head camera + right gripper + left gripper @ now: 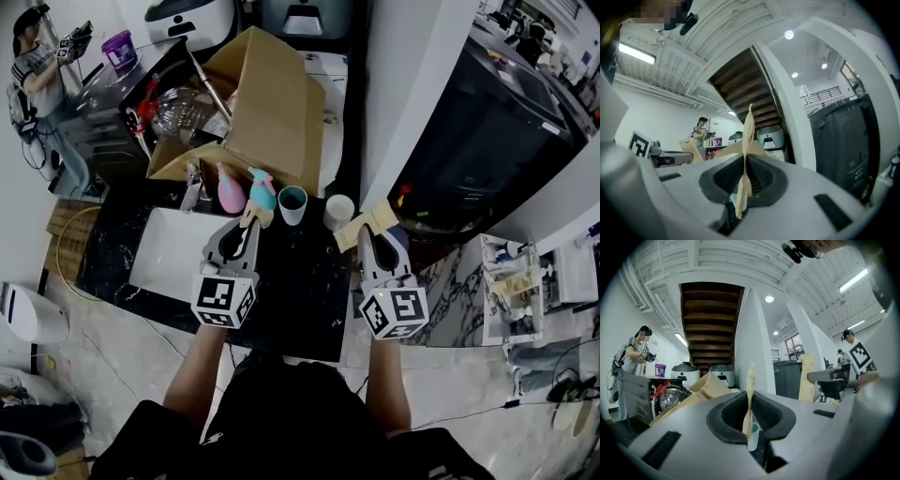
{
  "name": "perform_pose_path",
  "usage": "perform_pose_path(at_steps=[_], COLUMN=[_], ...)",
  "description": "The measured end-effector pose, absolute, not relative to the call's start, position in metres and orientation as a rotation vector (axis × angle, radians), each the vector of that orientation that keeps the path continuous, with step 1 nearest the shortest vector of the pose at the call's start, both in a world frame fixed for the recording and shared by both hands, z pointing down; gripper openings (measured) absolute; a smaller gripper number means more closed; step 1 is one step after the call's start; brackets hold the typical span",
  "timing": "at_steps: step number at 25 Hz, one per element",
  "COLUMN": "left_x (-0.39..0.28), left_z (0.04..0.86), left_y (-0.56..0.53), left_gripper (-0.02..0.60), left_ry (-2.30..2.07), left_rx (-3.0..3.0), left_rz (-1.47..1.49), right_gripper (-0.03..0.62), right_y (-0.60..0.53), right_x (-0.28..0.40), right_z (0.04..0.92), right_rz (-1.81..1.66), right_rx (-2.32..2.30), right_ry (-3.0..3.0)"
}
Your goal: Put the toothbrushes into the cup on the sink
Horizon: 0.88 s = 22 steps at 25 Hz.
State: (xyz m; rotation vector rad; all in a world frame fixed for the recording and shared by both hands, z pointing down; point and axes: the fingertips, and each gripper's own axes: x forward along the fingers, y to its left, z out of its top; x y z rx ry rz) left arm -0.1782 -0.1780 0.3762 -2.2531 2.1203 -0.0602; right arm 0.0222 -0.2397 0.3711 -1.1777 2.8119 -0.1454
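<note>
- grey left gripper (246, 230) pinched one tan paper-wrapped toothbrush (750, 390); grey right gripper (370, 239) clamped a second wrapped toothbrush (748, 136).
- gripper views showed dark pads (771, 414) pressed on each packet edge-on; head view showed only the packets' tips.
- two cups, dark teal cup (292, 204) and white cup (338, 212), stood near those tips.
- open black counter (300, 291) lay below the grippers, white sink basin (173, 248) at left.

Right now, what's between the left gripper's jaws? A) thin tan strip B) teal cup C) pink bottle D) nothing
A: the left gripper view shows the left gripper shut on a tan strip standing upright between its jaws; the teal cup stands apart beyond it.
</note>
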Motion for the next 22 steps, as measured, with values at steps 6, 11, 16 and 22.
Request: perform_pose_path(at_steps=[6, 11, 16, 22], left_x=[-0.183, -0.182, -0.180, -0.185], left_z=[0.371, 0.370, 0.381, 0.398], left_y=[-0.213, -0.238, -0.259, -0.281], left_gripper=[0.031, 0.031, 0.031, 0.031], left_ry=[2.013, 1.928, 1.877, 1.858], left_rx=[-2.365, -2.450, -2.518, -2.566], left_rz=[-0.043, -0.018, -0.023, -0.026], right_gripper=[0.023, 0.023, 0.023, 0.023], right_y=[-0.244, -0.248, -0.249, -0.250], right_x=[0.015, 0.016, 0.022, 0.023], right_z=[0.373, 0.372, 0.374, 0.385], right_rz=[-0.162, -0.163, -0.160, -0.177], right_rx=[-1.296, -1.395, -1.485, -1.559], right_ry=[2.782, 2.747, 2.726, 2.706])
